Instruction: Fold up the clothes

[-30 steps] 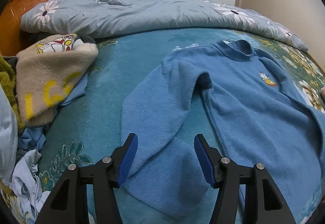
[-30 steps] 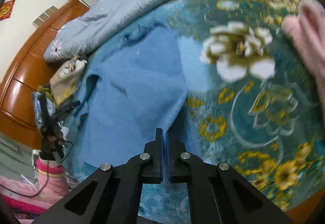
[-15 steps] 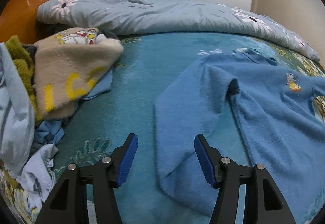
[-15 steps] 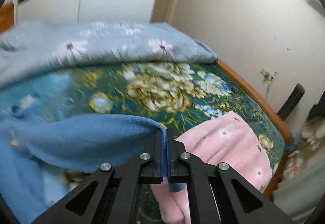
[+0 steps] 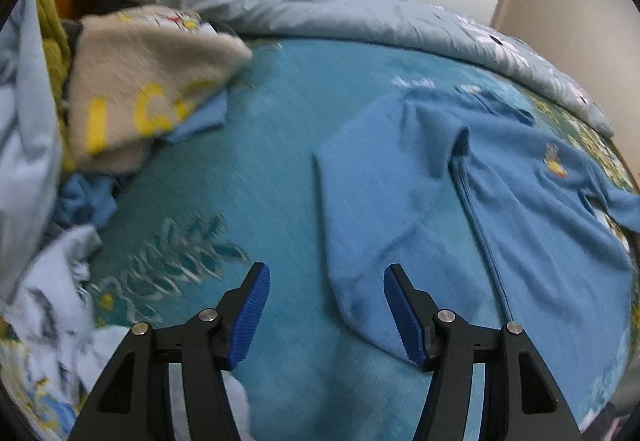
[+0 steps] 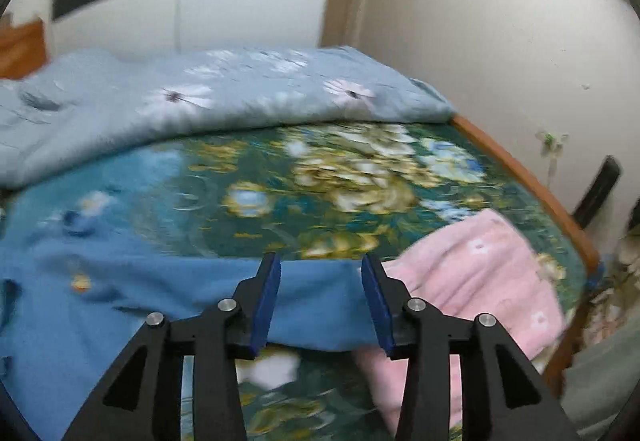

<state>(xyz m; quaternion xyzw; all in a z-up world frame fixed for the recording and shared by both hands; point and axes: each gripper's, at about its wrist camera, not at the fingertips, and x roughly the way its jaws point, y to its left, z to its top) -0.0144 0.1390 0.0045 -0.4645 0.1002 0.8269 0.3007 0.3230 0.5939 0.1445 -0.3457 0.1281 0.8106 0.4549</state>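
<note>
floral bed (image 5: 280,169), rumpled blue sweater (image 5: 520,209)

A blue fleece sweater (image 5: 532,209) is lying spread out, front up. Its sleeve is lying between the open right gripper (image 6: 321,301) fingers.
</note>
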